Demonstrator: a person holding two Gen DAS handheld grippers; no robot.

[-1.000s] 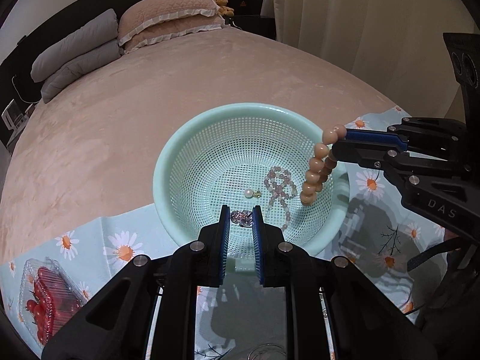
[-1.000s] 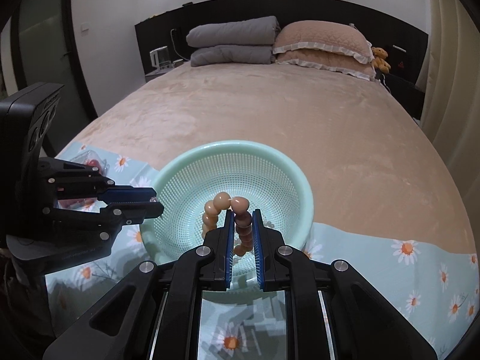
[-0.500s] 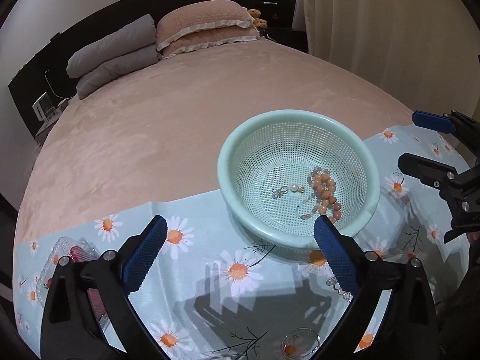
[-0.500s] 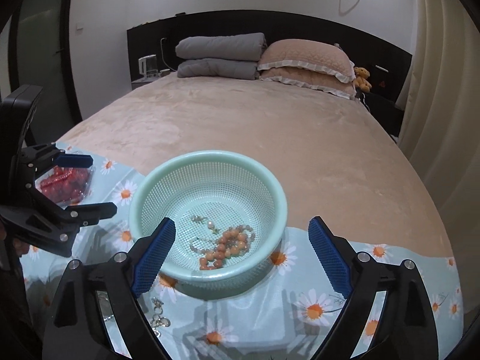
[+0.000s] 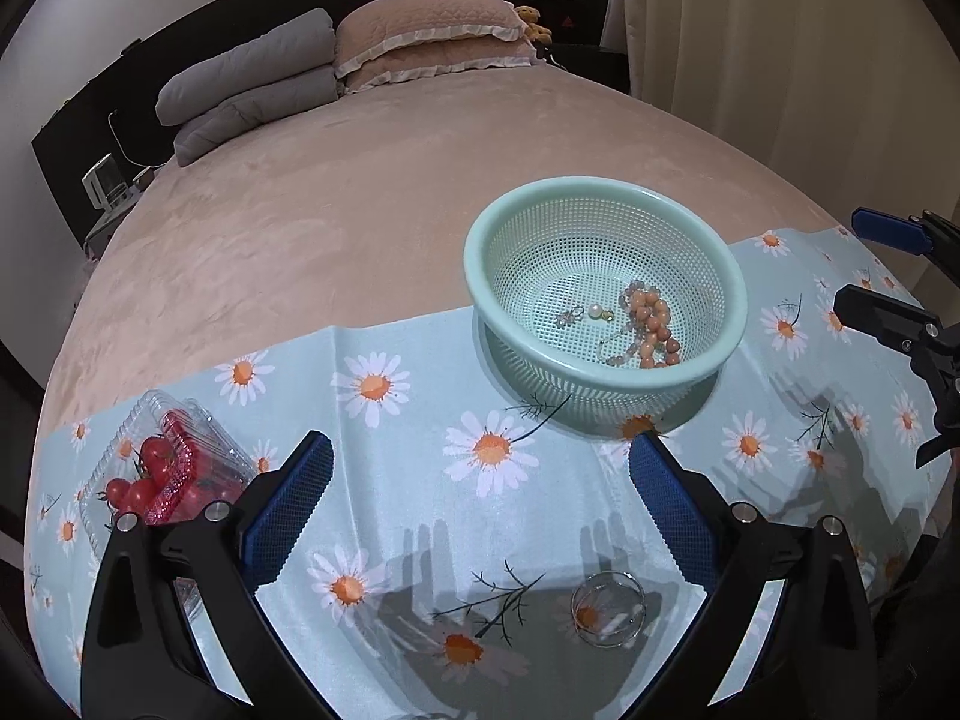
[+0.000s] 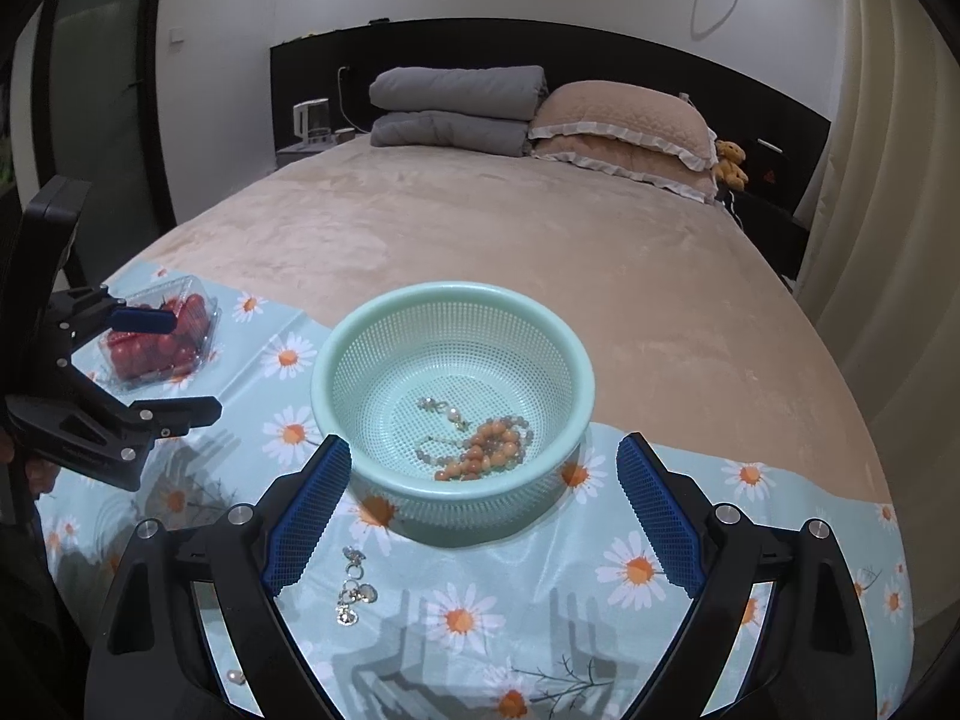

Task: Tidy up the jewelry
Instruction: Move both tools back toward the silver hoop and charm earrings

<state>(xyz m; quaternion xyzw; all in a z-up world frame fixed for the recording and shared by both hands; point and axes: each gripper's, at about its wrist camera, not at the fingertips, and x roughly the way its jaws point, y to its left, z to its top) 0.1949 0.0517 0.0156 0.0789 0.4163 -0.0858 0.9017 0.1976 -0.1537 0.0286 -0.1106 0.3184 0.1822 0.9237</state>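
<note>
A mint mesh basket (image 5: 600,185) (image 6: 450,289) stands on the daisy cloth. Inside lie an orange bead bracelet (image 5: 651,324) (image 6: 486,450), a grey bead strand (image 6: 429,451), a pearl earring (image 5: 594,312) (image 6: 454,416) and a small crystal piece (image 5: 569,317). My left gripper (image 5: 480,456) (image 6: 177,360) is open and empty, back from the basket on its left. My right gripper (image 6: 483,450) (image 5: 855,261) is open and empty in front of it. A silver charm chain (image 6: 354,591), a loose pearl (image 6: 236,677) and a clear ring (image 5: 607,609) lie on the cloth.
A clear clamshell of cherry tomatoes (image 5: 162,474) (image 6: 162,342) sits at the cloth's left end. The daisy cloth (image 5: 420,480) covers the near edge of a pink bed (image 5: 360,210). Pillows (image 6: 618,114) and grey folded bedding (image 6: 456,102) are at the far headboard.
Both grippers went from shut to open and drew back from the basket. The orange bracelet left the right gripper and the small crystal piece left the left gripper; both now lie in the basket.
</note>
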